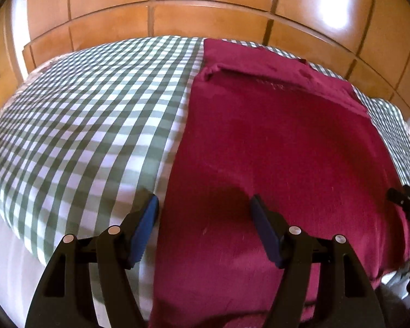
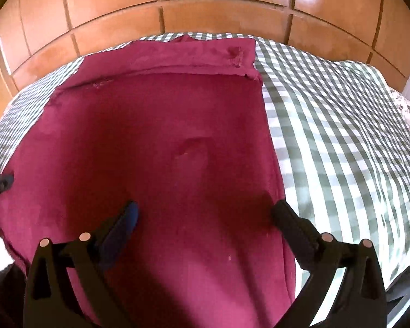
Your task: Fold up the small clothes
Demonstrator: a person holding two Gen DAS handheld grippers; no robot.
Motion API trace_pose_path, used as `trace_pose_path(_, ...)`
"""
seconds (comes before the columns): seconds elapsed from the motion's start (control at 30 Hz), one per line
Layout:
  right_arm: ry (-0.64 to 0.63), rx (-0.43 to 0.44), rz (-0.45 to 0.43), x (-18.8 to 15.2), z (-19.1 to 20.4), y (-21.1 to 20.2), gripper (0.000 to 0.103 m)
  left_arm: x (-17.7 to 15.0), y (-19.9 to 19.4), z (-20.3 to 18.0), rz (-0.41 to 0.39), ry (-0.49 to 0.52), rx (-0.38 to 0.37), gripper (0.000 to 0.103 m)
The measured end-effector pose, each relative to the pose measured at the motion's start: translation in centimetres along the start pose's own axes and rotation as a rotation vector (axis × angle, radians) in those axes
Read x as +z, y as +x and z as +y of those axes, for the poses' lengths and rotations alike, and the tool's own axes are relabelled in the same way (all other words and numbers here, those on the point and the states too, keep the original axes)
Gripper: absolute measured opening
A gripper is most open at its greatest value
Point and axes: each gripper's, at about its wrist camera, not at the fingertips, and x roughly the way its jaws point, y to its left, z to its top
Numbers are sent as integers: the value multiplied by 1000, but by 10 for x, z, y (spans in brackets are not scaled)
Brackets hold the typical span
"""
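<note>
1. Up front, both grippers hang over the near end of the maroon garment (image 1: pixel 273 142): left gripper (image 1: pixel 205 205) jaws apart, nothing between them, straddling its left edge; right gripper (image 2: pixel 205 213) jaws spread wide, nothing gripped.
2. Garment lies flat on the green checked bedspread (image 1: pixel 82 125), top folded over.
3. Way back: wooden wardrobe (image 1: pixel 205 8).

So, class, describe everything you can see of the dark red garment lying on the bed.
The dark red garment is a soft, matte, slightly fuzzy-looking cloth spread nearly flat on the green-and-white checked bedcover. A folded band with a stitched seam crosses its far end, near the wooden panels. Its side edges run fairly straight, and its near end drapes over the bed's edge. A few shallow creases mark the middle. The left gripper and right gripper hang over its near part, open, gripping nothing.
</note>
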Motion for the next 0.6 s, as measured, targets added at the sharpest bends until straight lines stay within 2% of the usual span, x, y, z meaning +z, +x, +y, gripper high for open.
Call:
trace_pose_path(0.23,73,31,39,-14,-25,-9,100,-17,-12,6,24,13,-19,68)
trace_pose_path(0.43,108,95,81,-48,-38,-27,99,-29,-19,16,67,9,-45,68)
trace_pose_path(0.5,116,118,92,-57,-36,-34,91,-30,-18,19,92,-4,-61,68)
trace_pose_path(0.6,130,139,108,-62,-36,-39,64,-33,-20,22,118,-17,-80,68)
